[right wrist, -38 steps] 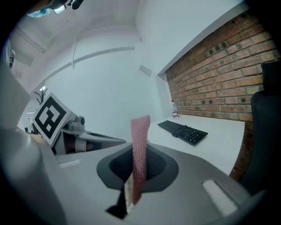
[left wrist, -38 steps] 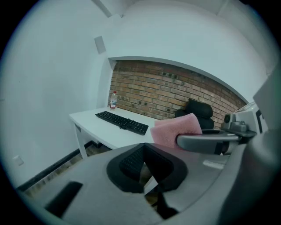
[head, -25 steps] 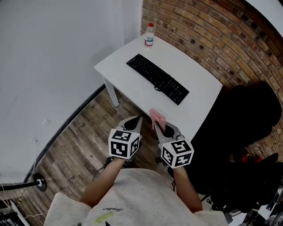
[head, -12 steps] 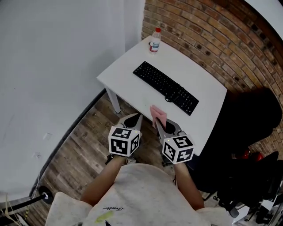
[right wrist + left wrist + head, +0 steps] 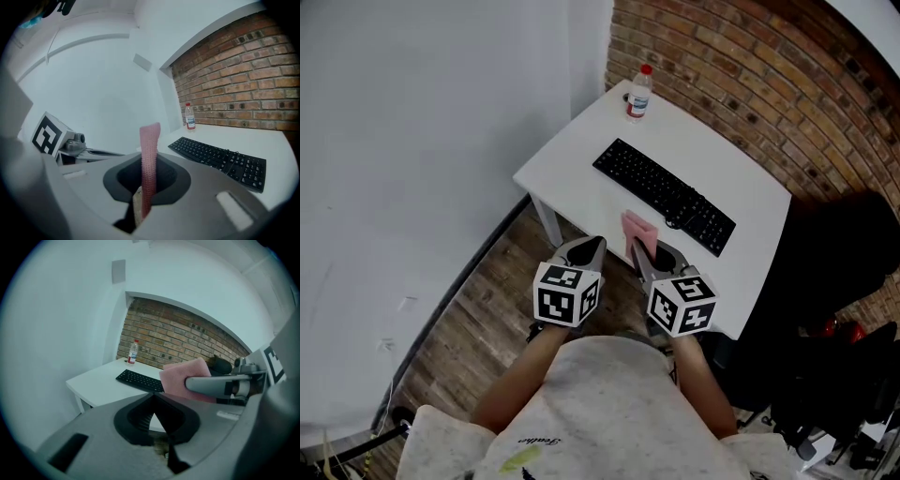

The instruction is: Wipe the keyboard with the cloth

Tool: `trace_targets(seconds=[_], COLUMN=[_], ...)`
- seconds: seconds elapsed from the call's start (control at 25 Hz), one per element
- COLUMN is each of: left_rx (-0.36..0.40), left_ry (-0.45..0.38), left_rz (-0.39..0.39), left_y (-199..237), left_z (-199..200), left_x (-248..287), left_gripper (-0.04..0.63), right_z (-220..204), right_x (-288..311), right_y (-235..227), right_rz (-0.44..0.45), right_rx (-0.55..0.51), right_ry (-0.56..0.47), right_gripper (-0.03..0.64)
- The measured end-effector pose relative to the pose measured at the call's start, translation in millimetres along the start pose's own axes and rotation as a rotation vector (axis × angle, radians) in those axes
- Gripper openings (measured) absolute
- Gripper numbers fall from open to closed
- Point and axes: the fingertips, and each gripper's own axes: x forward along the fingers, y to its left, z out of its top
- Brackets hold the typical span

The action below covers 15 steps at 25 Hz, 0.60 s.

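Over the near edge of the table [image 5: 572, 159], at 7 o'clock of the keyboard [image 5: 664, 195], I see the pink cloth [image 5: 637, 231] standing up out of the right gripper [image 5: 645, 253].

- Right gripper view: jaws pinch the cloth [image 5: 149, 140] low down. It rises edge-on and upright, clear of the table.
- Left gripper [image 5: 584, 251] sits at 9 o'clock of the right one, just beside it, apart. Its own view shows the jaws pressed together with nothing between them. The cloth [image 5: 180, 376] appears past them at 1 o'clock, held by the other gripper.
- Both grippers hang over the wood floor [image 5: 478, 309], tips near the table edge, not touching it.
- Keyboard: black, lying diagonally on the white table. Nothing touches it, and the cloth is near it but apart.
- Bottle [image 5: 638, 94], red cap, upright at the table's far corner, 11 o'clock of the keyboard, well apart from it.
- Brick wall [image 5: 750, 66] runs behind the table from 12 to 3 o'clock.
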Motion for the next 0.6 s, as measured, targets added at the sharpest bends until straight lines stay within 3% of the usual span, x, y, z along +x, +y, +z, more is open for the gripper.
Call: trace_targets(seconds=[0.6], left_rx=[0.041], left_ry=[0.022], left_rz=[-0.001], left_y=[50.0], left_z=[37.3], left_x=[60.5], left_gripper=[-0.006], right_z=[45.0], right_x=[83.0], right_y=[-39.1], right_rz=[0.006], right_rx=[0.059], right_ry=[-0.050], right_gripper=[0.023])
